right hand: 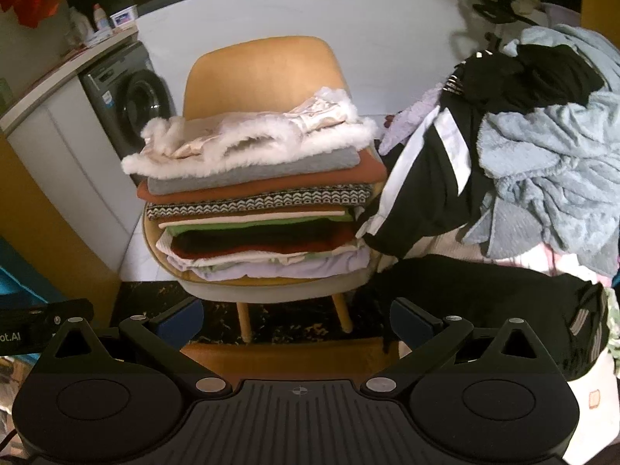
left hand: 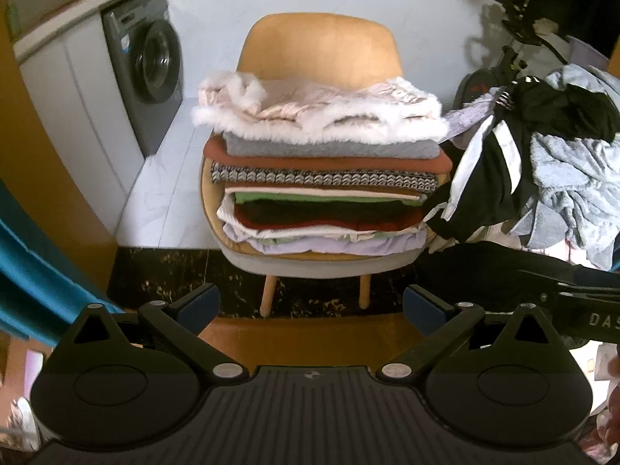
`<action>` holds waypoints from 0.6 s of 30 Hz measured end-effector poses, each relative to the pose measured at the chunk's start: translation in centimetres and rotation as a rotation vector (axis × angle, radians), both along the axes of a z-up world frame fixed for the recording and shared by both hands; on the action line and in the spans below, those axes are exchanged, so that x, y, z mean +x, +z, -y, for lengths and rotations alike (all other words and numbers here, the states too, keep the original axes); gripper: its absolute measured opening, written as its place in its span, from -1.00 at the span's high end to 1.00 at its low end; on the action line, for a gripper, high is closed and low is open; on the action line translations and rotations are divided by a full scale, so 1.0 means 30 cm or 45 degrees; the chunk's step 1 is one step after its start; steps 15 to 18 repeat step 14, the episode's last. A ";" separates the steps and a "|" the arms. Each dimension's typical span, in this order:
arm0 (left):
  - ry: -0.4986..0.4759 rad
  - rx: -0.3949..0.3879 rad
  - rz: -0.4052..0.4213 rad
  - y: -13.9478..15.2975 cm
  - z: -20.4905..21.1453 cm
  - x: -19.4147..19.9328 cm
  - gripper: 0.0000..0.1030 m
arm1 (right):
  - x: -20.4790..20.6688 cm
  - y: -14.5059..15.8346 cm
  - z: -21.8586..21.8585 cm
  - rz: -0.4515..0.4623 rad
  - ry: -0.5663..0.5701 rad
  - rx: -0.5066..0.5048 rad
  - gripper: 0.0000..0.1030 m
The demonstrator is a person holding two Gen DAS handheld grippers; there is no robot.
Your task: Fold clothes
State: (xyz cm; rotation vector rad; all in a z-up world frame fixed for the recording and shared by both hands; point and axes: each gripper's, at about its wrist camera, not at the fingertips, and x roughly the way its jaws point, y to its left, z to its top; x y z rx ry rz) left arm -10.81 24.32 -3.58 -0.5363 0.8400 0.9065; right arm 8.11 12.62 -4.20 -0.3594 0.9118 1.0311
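Note:
A tall stack of folded clothes point(left hand: 321, 190) point(right hand: 259, 217) rests on the seat of a tan chair point(left hand: 317, 42) point(right hand: 255, 69). On top lies a pale pink garment with white fur trim point(left hand: 310, 110) point(right hand: 252, 135). To the right is a heap of unfolded clothes: a black-and-white piece point(left hand: 484, 170) point(right hand: 434, 178) and a light blue fleece point(left hand: 573, 178) point(right hand: 550, 162). My left gripper point(left hand: 312, 308) is open and empty, held back from the chair. My right gripper point(right hand: 296, 316) is also open and empty, at about the same distance.
A grey washing machine point(left hand: 149, 66) point(right hand: 128, 97) stands under a white counter point(left hand: 58, 27) at the left. The chair's wooden legs point(left hand: 267, 294) stand on a dark marbled floor strip point(left hand: 162, 275). A blue object point(left hand: 23, 255) is at the left edge. The other gripper's body point(left hand: 581, 310) shows at right.

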 end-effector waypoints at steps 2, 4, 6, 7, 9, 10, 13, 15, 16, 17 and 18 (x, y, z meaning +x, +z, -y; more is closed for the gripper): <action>-0.009 0.004 -0.001 0.003 0.004 0.011 -0.99 | 0.005 0.002 0.004 -0.003 0.001 0.003 -0.99; -0.017 0.008 -0.001 0.007 0.008 0.020 -0.99 | 0.009 0.005 0.007 -0.006 0.002 0.005 -0.99; -0.014 0.003 0.004 0.007 0.004 0.023 -0.99 | 0.010 0.007 0.011 -0.007 0.004 0.007 -0.99; -0.012 0.001 0.007 0.007 0.002 0.024 -0.99 | 0.010 0.008 0.012 -0.008 0.004 0.008 -0.99; -0.009 -0.003 0.012 0.007 -0.001 0.027 -0.99 | 0.017 0.006 0.002 -0.010 0.003 0.012 -0.99; -0.010 -0.004 0.017 0.007 -0.002 0.025 -0.99 | 0.018 0.007 0.002 -0.011 0.001 0.013 -0.99; -0.014 -0.003 0.030 0.010 -0.006 0.023 -0.99 | 0.019 0.008 0.002 -0.012 0.000 0.016 -0.99; -0.014 -0.003 0.031 0.010 -0.006 0.023 -0.99 | 0.019 0.009 0.002 -0.012 0.001 0.016 -0.99; -0.014 -0.003 0.031 0.010 -0.006 0.023 -0.99 | 0.019 0.009 0.002 -0.012 0.001 0.016 -0.99; -0.014 -0.003 0.031 0.010 -0.006 0.023 -0.99 | 0.019 0.009 0.002 -0.012 0.001 0.016 -0.99; -0.014 -0.003 0.031 0.010 -0.006 0.023 -0.99 | 0.019 0.009 0.002 -0.012 0.001 0.016 -0.99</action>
